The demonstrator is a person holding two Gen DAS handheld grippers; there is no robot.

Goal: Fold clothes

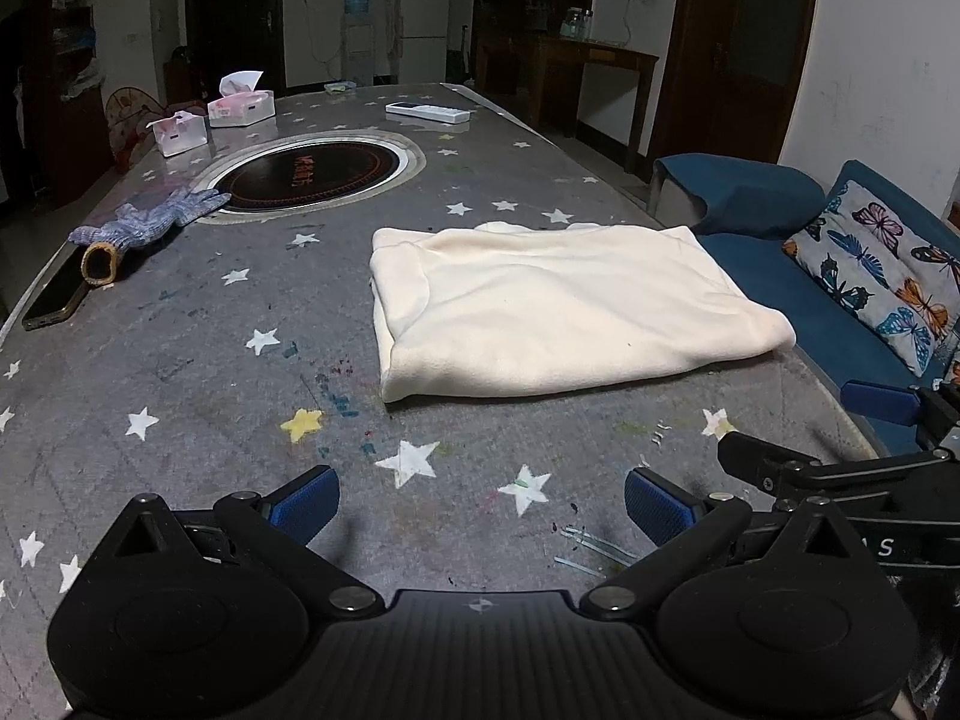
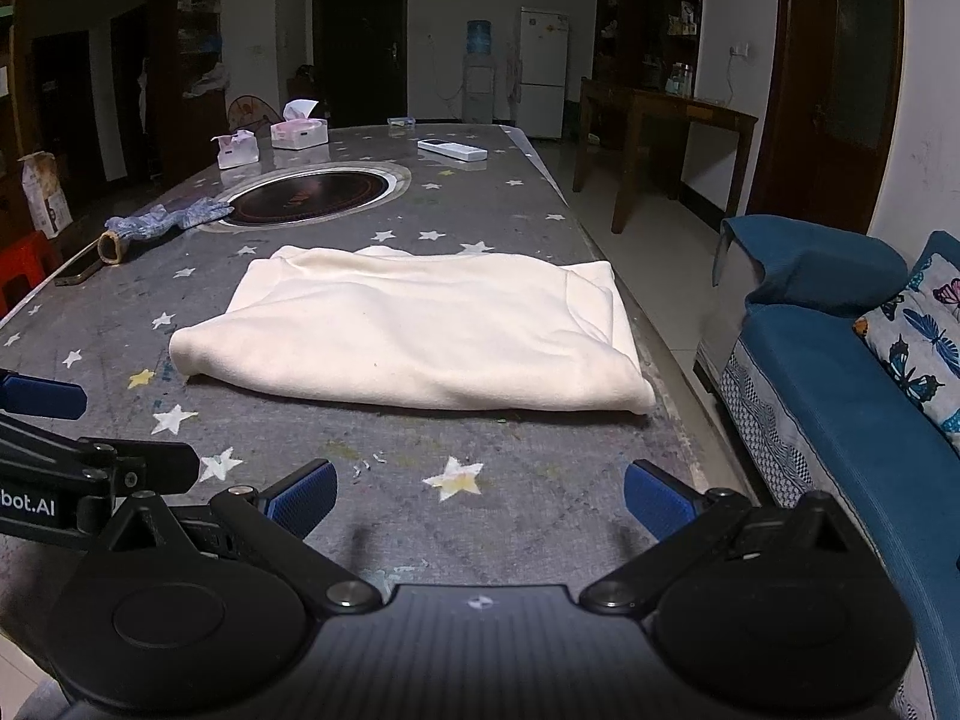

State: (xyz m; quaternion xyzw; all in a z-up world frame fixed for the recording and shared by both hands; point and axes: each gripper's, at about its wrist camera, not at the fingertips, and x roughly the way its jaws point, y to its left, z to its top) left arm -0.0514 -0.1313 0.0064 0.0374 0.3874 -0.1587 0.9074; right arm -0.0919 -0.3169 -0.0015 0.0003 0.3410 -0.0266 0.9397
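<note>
At the far left edge of the desk (image 1: pixel 180 372) I see a dark phone (image 1: pixel 57 300) lying along the rim, with a knit glove (image 1: pixel 150 222) just beside it, its cuff toward me. My left claw (image 1: pixel 482 507) hangs over bare star-patterned cloth near the front edge, released, its blue pads wide apart and nothing between them; there is open surface ahead of it up to the garment. Further back sit two tissue packs (image 1: pixel 240 108), a round inset hotplate (image 1: pixel 312 174) and a white remote (image 1: pixel 428 113). The cream folded garment (image 2: pixel 420 336) lies flat right of centre, its right side reaching close to the desk's right edge. My right claw (image 2: pixel 480 504) is likewise released, holding nothing, short of the garment's near fold. Past the right edge a strip of tiled floor separates the desk from a blue sofa (image 2: pixel 840 420) with a butterfly cushion (image 2: pixel 924 336).
</note>
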